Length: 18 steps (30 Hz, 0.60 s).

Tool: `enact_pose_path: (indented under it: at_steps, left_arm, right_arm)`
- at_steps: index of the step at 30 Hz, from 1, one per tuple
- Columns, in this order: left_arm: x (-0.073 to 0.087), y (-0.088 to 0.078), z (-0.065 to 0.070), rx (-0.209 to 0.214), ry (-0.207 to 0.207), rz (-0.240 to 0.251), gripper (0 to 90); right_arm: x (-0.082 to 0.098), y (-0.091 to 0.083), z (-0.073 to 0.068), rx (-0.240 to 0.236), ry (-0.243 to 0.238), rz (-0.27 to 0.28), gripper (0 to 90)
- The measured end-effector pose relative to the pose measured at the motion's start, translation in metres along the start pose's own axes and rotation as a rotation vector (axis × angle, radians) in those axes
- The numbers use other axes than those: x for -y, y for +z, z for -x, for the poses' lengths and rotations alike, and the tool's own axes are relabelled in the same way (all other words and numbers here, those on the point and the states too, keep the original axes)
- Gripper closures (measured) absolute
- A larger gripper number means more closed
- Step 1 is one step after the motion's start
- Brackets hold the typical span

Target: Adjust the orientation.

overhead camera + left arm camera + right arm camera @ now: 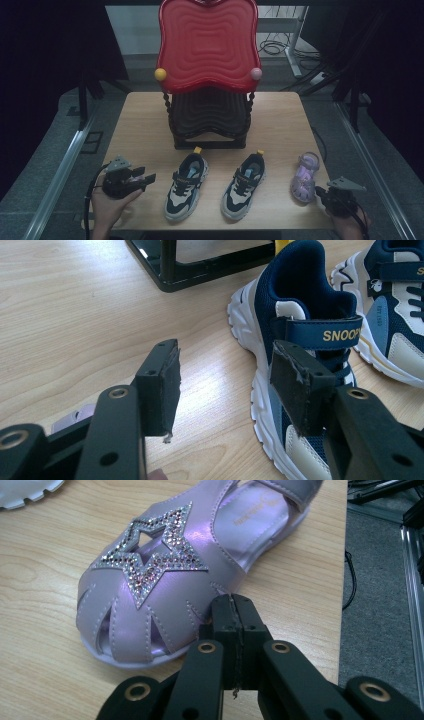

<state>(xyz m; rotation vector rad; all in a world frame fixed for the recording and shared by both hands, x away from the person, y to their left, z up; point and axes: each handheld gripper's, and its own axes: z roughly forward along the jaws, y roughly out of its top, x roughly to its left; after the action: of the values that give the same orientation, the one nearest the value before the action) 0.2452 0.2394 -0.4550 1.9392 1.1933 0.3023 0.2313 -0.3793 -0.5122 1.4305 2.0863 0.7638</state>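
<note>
On the wooden table [145,125], 3 shoes are lying in a row along the near edge: 2 navy-and-white sneakers and 1 lilac sandal [305,177]. The left sneaker [186,186] is sitting at about 6 o'clock from the stand, the right sneaker [243,186] just beside it toward 3 o'clock, and the sandal is lying farther out at 3 o'clock, near the table's right edge. All 3 are pointing their toes toward the person. Behind them, at 12 o'clock, 1 black shoe rack [210,120] is standing, with 1 red wavy tray [207,45] tilted up on top; 1 yellow knob [160,74] and 1 pink knob [256,73] are sitting at the tray's lower corners.

The 2 grippers are resting at the near corners. The left gripper [225,382] is hovering at 9 o'clock from the left sneaker with its jaws standing apart and nothing between them; in the left gripper view the sneaker's strap is reading "SNOOP". The right gripper [235,617] is sitting at about 5 o'clock from the sandal's toe, its jaws pressed together on nothing, the tips just beside the toe cap below the 1 rhinestone star [152,552]; whether they are touching it cannot be told.
</note>
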Motion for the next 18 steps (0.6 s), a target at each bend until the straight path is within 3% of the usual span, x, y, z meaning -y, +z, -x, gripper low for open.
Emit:
enact_pose_path:
  at_steps: [18]
  left_arm:
    - [0.0011,0.0006,-0.0018,0.009,-0.017,-0.004,46.0]
  right_arm:
    - [-0.0053,0.0005,-0.0088,-0.031,-0.046,-0.02,89.8]
